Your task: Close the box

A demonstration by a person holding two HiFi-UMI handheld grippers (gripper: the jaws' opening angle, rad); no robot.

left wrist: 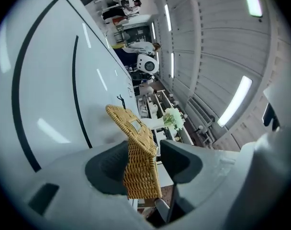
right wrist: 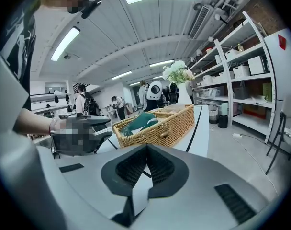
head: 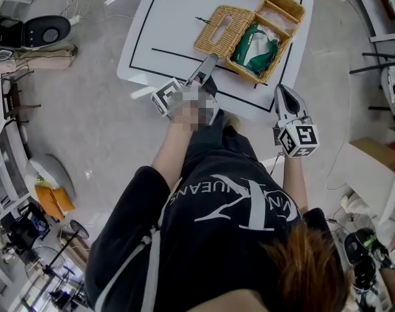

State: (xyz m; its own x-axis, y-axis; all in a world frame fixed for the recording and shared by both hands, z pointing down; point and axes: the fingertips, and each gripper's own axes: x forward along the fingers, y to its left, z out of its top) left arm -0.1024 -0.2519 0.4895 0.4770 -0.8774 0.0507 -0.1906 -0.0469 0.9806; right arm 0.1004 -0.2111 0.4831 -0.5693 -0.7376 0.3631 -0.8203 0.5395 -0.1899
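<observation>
Grips the open wicker lid (head: 223,30) by its near edge in the left tongs (head: 207,62), left of the wicker box (head: 295,6) on the counter (head: 178,12), right tongs (head: 284,91) shut, empty; closing barely begun.

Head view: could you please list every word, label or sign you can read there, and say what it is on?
"JEANS": white print on the black T-shirt, left of a large white logo.
Print right of the logo: too distorted to read.
Marker cubes on the left gripper and right gripper: black-and-white patterns, no words.
Basket, table: no text.
</observation>
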